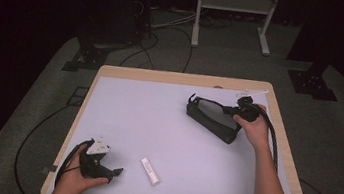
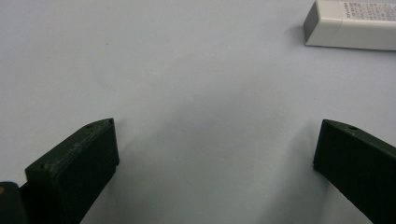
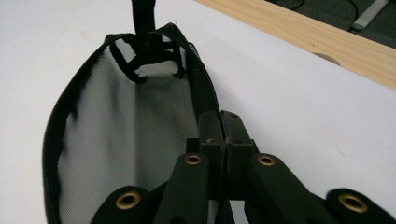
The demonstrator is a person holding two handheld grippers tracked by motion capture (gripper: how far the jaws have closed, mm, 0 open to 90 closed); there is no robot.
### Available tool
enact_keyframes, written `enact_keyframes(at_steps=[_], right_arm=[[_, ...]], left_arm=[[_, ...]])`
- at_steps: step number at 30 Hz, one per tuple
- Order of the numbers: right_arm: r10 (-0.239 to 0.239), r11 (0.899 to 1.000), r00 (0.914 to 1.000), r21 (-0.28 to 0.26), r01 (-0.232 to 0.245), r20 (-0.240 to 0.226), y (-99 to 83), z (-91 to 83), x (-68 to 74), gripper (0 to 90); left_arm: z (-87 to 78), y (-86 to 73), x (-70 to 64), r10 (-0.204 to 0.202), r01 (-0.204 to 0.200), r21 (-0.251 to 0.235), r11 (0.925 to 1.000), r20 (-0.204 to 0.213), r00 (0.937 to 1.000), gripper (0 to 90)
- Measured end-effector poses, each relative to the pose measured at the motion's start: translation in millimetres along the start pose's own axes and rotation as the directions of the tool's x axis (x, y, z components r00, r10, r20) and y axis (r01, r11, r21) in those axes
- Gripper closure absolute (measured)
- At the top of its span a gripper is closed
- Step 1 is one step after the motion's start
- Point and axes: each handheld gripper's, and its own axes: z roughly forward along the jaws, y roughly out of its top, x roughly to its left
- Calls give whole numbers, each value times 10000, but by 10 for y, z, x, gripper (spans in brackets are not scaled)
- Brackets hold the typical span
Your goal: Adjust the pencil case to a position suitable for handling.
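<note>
Right tool (image 1: pixel 235 110) is clamping the rim of the black mesh pouch (image 1: pixel 210 118) at the table's (image 1: pixel 157 120) far right. Left tool (image 1: pixel 117 171) is sitting wide open, gripping nothing, near the white tube (image 1: pixel 150 171).

Relative to the table (image 1: pixel 113 70), our left gripper (image 1: pixel 117 171) rests low at its near left corner, jaws wide apart; our right gripper (image 1: pixel 229 109) reaches toward the far right edge, forearm extended, jaws pressed together.

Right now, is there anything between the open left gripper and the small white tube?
Nothing visible: only bare white table surface lies between the left gripper and the white tube.
</note>
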Motion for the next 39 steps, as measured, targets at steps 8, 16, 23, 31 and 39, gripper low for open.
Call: enact_keyframes(at_steps=[8, 16, 23, 31, 39], right_arm=[[59, 9998, 9995, -164, -64, -306, 23, -101, 26, 881], [-57, 9997, 9981, -255, 41, -621, 30, -239, 66, 881], [-322, 9991, 9957, -305, 296, -871, 30, -322, 124, 881], [-626, 9975, 9906, -393, 582, -1218, 19, -364, 212, 881], [-807, 9963, 9832, -416, 748, -1636, 20, -376, 309, 881]], left_arm=[[0, 0, 0, -2, 2, 0, 10000, 0, 10000, 0], [2, 0, -1, -22, 22, -14, 10000, 4, 10000, 0], [1, -1, 2, -20, 20, -2, 10000, 22, 10000, 0], [0, -3, 1, -40, 40, -9, 10000, 26, 10000, 0], [0, -3, -1, -15, 15, -18, 10000, 4, 10000, 0]])
